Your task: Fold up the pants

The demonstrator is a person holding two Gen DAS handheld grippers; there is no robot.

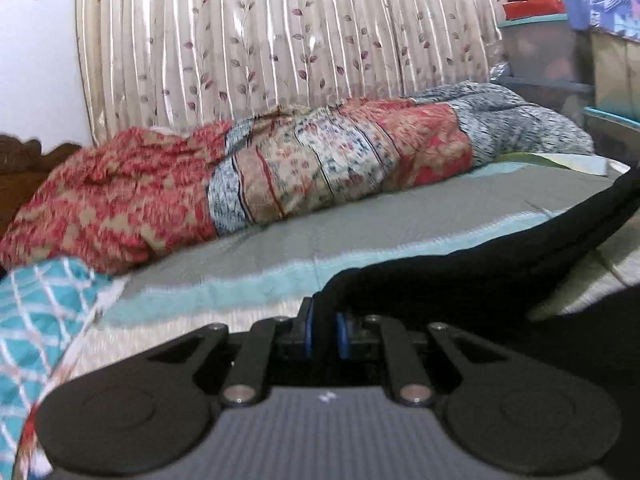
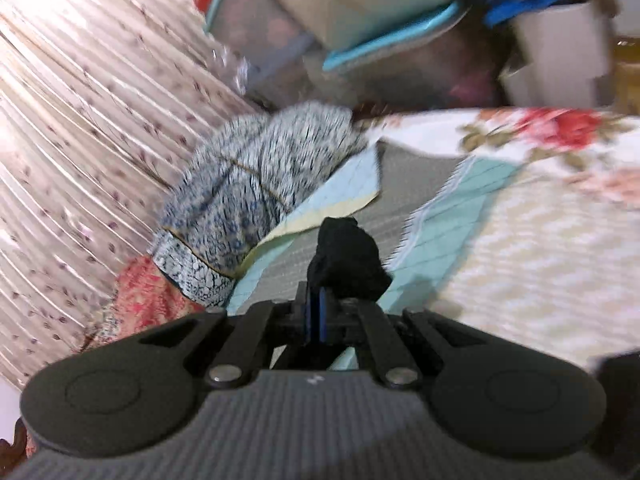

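Note:
The black pants (image 1: 500,256) stretch from my left gripper (image 1: 325,332) up and to the right, lifted off the bed (image 1: 360,216). Its blue pads are shut on an edge of the dark cloth. In the right wrist view, a bunched tip of the same black pants (image 2: 348,260) sticks out past my right gripper (image 2: 318,312), which is shut on it above the bed (image 2: 520,260). More black cloth shows at the lower right corner. How the rest of the pants hangs is hidden.
A rolled patchwork quilt (image 1: 248,176) in red, cream and blue-grey lies along the far side of the bed, against a leaf-print curtain (image 1: 280,40). A teal checked cloth (image 1: 40,320) is at the left. Stacked boxes and bins (image 2: 360,20) stand beyond the bed's end.

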